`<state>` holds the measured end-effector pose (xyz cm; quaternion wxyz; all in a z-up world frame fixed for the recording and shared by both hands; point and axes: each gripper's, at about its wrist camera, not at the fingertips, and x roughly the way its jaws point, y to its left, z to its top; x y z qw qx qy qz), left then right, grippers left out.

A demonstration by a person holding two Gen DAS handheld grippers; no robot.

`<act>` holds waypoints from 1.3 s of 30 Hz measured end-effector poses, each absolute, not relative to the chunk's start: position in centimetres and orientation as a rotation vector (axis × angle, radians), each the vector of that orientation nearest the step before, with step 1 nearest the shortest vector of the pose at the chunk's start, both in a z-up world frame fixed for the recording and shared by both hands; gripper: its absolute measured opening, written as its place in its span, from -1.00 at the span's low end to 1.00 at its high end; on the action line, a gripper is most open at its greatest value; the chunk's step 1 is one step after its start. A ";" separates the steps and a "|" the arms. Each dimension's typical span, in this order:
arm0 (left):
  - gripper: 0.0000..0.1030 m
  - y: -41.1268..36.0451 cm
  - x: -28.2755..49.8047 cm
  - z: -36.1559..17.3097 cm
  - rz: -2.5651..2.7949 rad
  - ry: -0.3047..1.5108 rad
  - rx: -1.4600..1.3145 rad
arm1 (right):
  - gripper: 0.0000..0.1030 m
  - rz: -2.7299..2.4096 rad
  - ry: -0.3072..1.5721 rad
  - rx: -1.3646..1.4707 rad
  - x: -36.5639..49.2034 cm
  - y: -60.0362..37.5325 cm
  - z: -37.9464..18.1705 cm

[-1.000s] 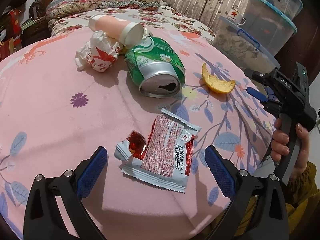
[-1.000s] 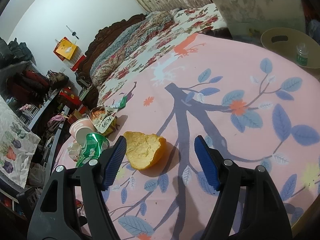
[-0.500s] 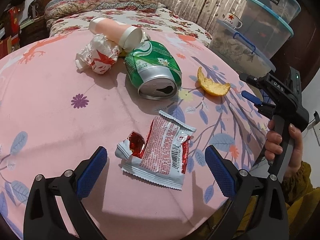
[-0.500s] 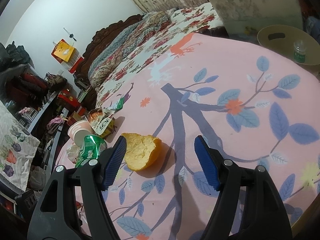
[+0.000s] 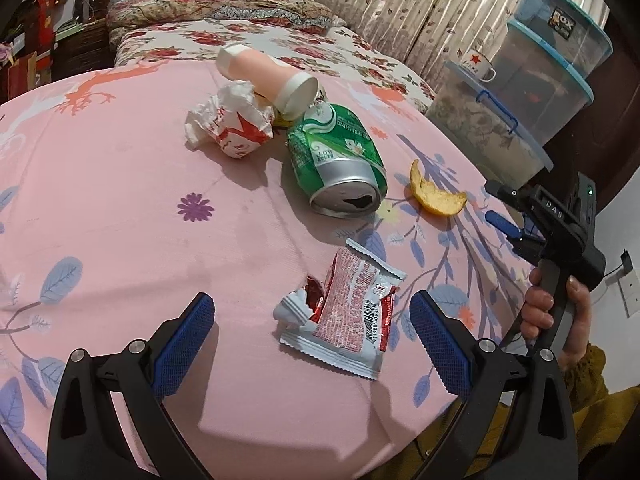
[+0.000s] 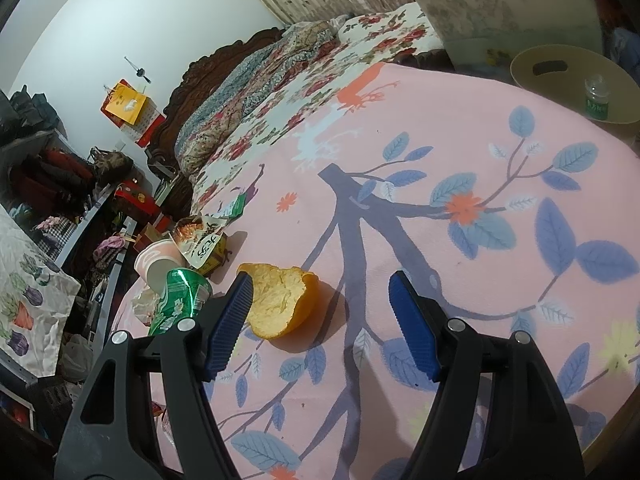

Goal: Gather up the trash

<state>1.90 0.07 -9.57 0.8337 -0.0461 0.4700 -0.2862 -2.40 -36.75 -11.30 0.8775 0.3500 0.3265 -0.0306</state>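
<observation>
Picking is about to start: left tool (image 5: 310, 328) gapes empty over the torn wrapper (image 5: 344, 312) on the worktop (image 5: 120, 208); right tool (image 6: 320, 320), also wide, frames the orange peel (image 6: 280, 300), apparently untouched; next, lower and close

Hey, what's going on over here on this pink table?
A person is clearing trash off a pink floral tablecloth with a handheld gripper in each hand. The left gripper is open around a torn red-and-silver snack wrapper, not yet gripping it. The right gripper is open at a piece of orange peel, which lies between its blue pads. A crushed green can, a crumpled paper wrapper and a tipped pink cup still lie on the cloth.
</observation>
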 end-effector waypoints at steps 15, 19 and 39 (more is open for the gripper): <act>0.35 -3.6 1.9 -11.2 -0.644 1.008 0.011 | 0.39 -0.057 0.696 0.744 -2.6 -37.1 -12.0; -0.62 -6.0 0.6 -11.4 -0.580 0.935 0.230 | 0.39 -0.030 0.721 0.740 -2.1 -36.7 -12.6; -0.88 -9.3 2.9 -4.1 -0.814 0.927 0.031 | -0.83 0.061 0.771 0.814 1.1 -38.8 -13.8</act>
